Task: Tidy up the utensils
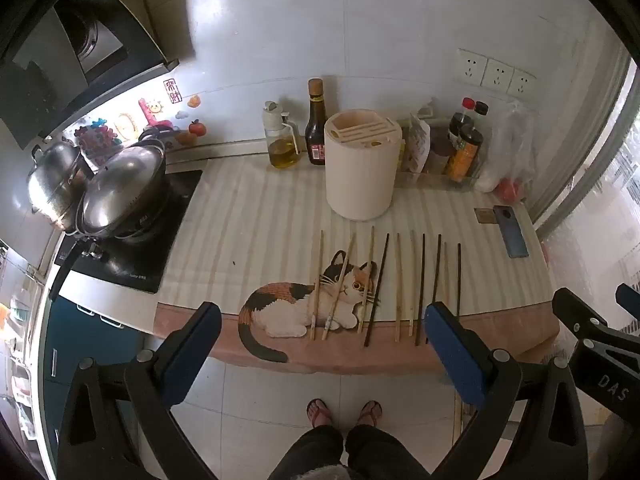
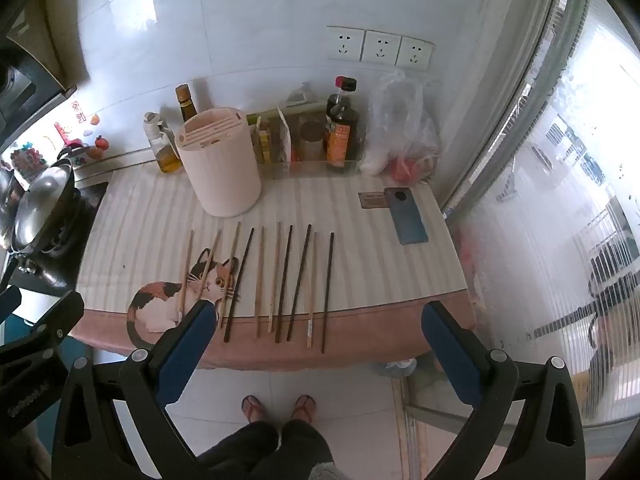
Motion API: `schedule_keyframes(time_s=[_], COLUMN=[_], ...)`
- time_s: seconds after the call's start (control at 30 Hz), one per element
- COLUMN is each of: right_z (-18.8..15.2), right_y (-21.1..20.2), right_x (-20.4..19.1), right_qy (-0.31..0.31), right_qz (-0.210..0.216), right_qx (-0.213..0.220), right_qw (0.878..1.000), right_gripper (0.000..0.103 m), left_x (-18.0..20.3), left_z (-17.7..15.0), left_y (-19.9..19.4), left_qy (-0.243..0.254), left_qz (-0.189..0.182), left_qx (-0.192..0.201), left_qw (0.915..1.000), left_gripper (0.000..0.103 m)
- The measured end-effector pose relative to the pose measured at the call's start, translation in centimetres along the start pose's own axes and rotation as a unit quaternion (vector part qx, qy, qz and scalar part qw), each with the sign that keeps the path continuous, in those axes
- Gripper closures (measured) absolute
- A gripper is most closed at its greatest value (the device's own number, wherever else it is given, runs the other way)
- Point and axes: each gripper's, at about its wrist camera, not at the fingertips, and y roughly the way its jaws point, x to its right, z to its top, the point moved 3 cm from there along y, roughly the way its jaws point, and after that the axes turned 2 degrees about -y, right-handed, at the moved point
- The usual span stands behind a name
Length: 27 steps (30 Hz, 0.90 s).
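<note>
Several chopsticks (image 1: 398,286) (image 2: 276,280), some pale wood and some dark, lie side by side on a striped mat with a cat picture (image 1: 304,304) (image 2: 168,300). Behind them stands a cream round utensil holder (image 1: 362,164) (image 2: 220,164) with slots in its top. My left gripper (image 1: 322,322) hangs open above the mat's near edge, nothing between its blue pads. My right gripper (image 2: 320,320) is open too, held over the near ends of the chopsticks without touching them. Part of the right gripper's black frame (image 1: 600,332) shows in the left wrist view.
Bottles of oil (image 1: 282,144) and sauce (image 1: 316,128) line the wall. A phone (image 1: 510,232) (image 2: 406,216) lies at the mat's right. Steel pots (image 1: 120,192) sit on a cooktop at left. A plastic bag (image 2: 404,132) stands back right. The person's feet (image 2: 278,408) are on the floor below.
</note>
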Motion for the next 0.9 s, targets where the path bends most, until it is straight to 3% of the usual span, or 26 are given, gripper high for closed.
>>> schedule_keyframes(time_s=[0.6,0.9], right_z=[-0.8,-1.0], right_y=[-0.3,-0.4], right_x=[0.2,0.0], right_qy=[-0.004,-0.003], right_qz=[-0.008,-0.009], right_qx=[0.000,0.001], right_qw=[1.000,1.000], right_gripper=[0.000,0.000], left_x=[1.4,0.2], left_z=[-0.8,-0.7], left_y=[-0.5,-0.7], left_qy=[-0.004,-0.005], left_qz=[-0.003,-0.008], left_qx=[-0.009,-0.006], left_qw=[0.9999,0.9999], left_gripper=[0.000,0.000])
